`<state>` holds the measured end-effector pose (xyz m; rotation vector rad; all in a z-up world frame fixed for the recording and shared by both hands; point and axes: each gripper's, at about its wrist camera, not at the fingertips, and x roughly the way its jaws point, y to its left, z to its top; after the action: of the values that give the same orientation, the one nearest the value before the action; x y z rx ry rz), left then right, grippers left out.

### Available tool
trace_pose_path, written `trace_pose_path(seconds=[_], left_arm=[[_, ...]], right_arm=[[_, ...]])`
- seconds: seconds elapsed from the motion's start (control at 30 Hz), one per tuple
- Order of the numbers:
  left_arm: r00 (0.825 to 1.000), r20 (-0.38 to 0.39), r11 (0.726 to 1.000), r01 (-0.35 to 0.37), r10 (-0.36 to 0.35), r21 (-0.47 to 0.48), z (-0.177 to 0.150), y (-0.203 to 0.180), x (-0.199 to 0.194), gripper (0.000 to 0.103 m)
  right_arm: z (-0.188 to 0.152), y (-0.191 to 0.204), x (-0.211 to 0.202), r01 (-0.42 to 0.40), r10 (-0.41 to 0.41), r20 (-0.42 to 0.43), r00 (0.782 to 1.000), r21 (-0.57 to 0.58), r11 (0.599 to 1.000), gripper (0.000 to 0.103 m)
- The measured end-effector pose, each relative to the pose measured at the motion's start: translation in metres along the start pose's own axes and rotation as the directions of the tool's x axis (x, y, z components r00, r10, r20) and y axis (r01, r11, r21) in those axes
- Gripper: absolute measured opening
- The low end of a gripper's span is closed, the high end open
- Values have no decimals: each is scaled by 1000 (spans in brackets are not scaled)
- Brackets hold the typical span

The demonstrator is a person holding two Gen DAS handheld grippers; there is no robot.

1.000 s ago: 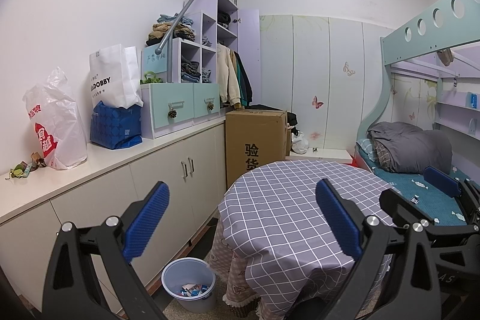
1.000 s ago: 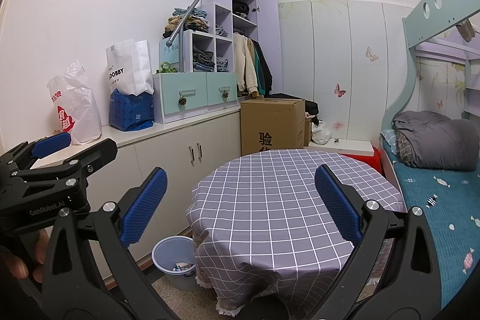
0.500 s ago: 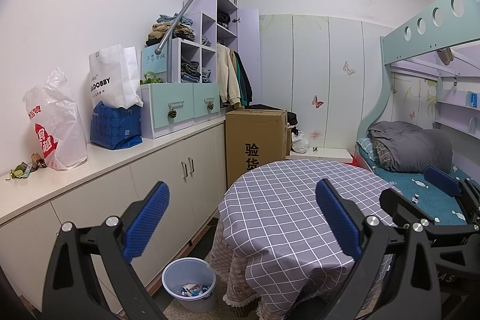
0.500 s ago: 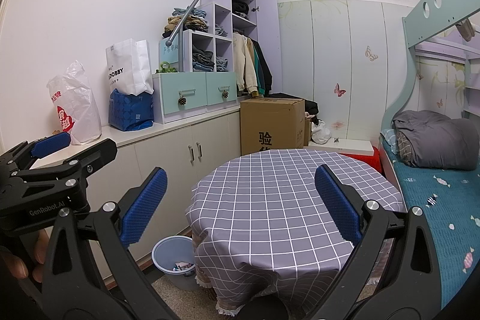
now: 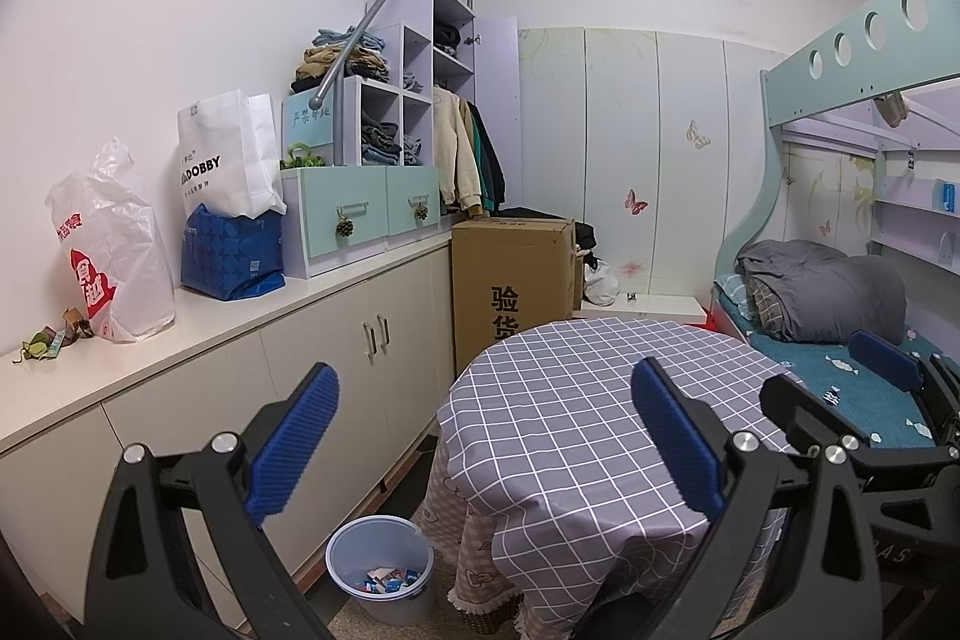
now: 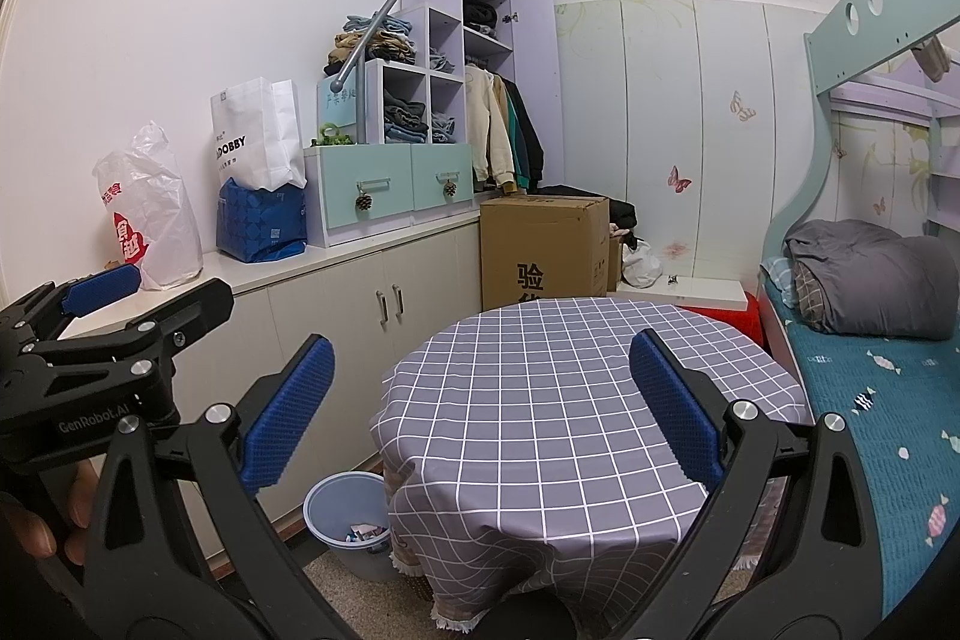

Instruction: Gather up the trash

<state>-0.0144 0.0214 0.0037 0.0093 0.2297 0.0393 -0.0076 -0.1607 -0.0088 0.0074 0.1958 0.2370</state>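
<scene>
Both my tools hold nothing, jaws wide apart: the left tool (image 5: 480, 436) and the right tool (image 6: 480, 406) face the round table (image 5: 576, 400), which is bare. The trash (image 5: 51, 337), some crumpled wrappers, lies on the worktop (image 5: 240, 316) at about 10 o'clock from my left tool, so I judge this one nearer. The bin (image 5: 381, 574) stands on the floor at 7 o'clock.

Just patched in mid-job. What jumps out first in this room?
The round table under its purple checked cloth fills the middle, and both open, empty tongs, left tongs and right tongs, hang over it. A blue wastebasket holding scraps stands on the floor at its left, and crumpled wrappers lie on the white counter.
</scene>
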Motion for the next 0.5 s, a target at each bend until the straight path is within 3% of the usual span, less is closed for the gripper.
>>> trace_pose_path(seconds=[0.5], left_arm=[[1000,0,1000,2,-2,2,0,1,0,96]], right_arm=[[-2,-1,0,0,0,-3,1000,2,1000,97]])
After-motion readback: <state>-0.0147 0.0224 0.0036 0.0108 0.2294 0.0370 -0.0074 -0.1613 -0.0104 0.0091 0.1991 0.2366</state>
